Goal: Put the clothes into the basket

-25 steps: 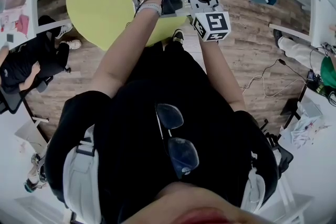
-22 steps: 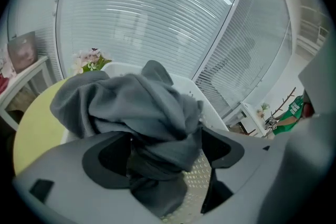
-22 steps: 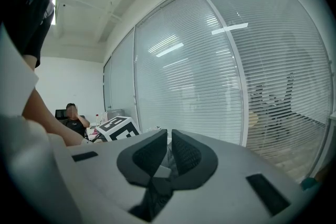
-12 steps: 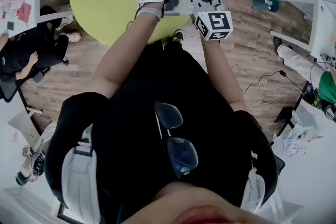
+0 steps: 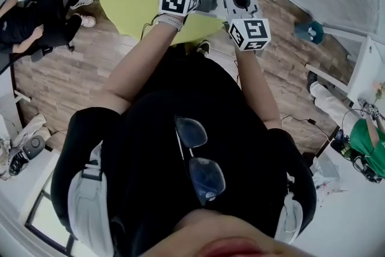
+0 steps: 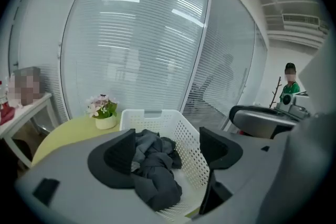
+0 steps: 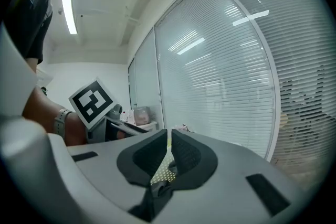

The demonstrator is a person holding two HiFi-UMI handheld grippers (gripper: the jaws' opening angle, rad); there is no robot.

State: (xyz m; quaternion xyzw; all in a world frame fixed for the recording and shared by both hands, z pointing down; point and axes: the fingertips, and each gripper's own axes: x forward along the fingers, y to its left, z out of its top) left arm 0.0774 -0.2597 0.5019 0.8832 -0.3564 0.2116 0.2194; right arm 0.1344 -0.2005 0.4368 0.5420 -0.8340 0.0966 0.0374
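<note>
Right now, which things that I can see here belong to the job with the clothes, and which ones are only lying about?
Belong to the job:
- dark grey clothes
- white basket
- left gripper
- right gripper

Only lying or standing about:
- flower pot
- round green table
- person in a green top

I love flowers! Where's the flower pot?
In the left gripper view, the flower pot stands on the green table, just left of the white basket.
</note>
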